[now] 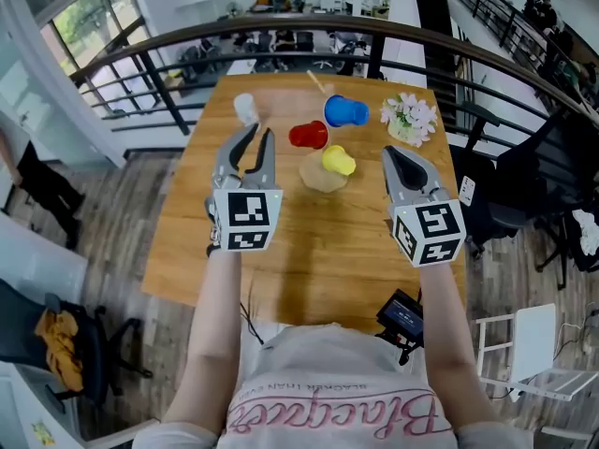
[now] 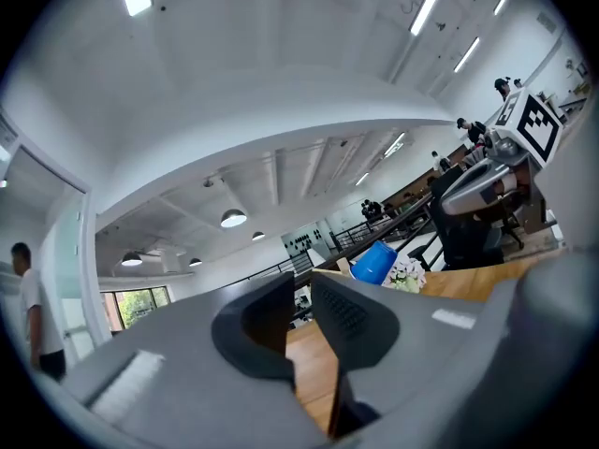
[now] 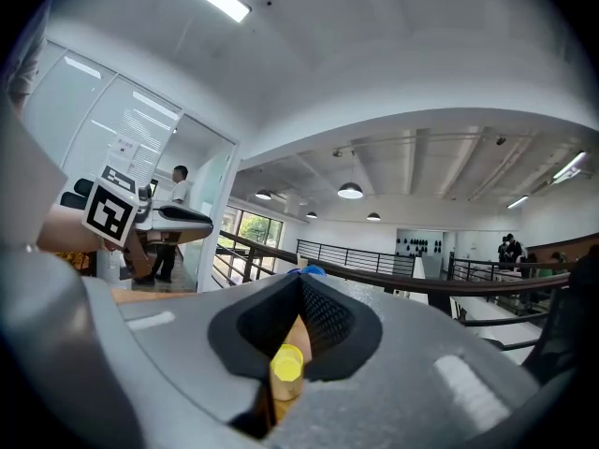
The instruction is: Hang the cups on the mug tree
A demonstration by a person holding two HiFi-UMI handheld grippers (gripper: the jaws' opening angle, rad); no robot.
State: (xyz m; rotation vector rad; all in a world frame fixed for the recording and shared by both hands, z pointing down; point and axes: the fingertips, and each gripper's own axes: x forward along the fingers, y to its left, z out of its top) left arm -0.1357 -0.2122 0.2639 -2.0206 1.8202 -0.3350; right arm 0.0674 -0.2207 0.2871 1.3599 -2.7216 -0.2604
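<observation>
**Fingers.** Left gripper [image 1: 259, 138] fingers stood narrowly apart, nothing between. Right gripper [image 1: 397, 157] fingers were pressed together, empty.

**Grippers.** Both hung over wooden table [image 1: 309, 260], flanking mug tree [image 1: 323, 178]: left gripper to its left, right gripper to its right.

**Cups.** Red cup [image 1: 309, 136], yellow cup [image 1: 339, 161] and blue cup [image 1: 344, 111] sat on tree. Red cup was nearest left gripper tips. Pale cup [image 1: 245, 108] stood on table, left of tree and beyond it.

**Surroundings.** Flowers [image 1: 409, 120] stood right of tree, beside blue cup. Railing [image 1: 281, 28] curved beyond table.

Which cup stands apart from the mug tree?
The pale translucent cup at the far left of the table; the blue cup, red cup and yellow cup cluster on the mug tree.
</observation>
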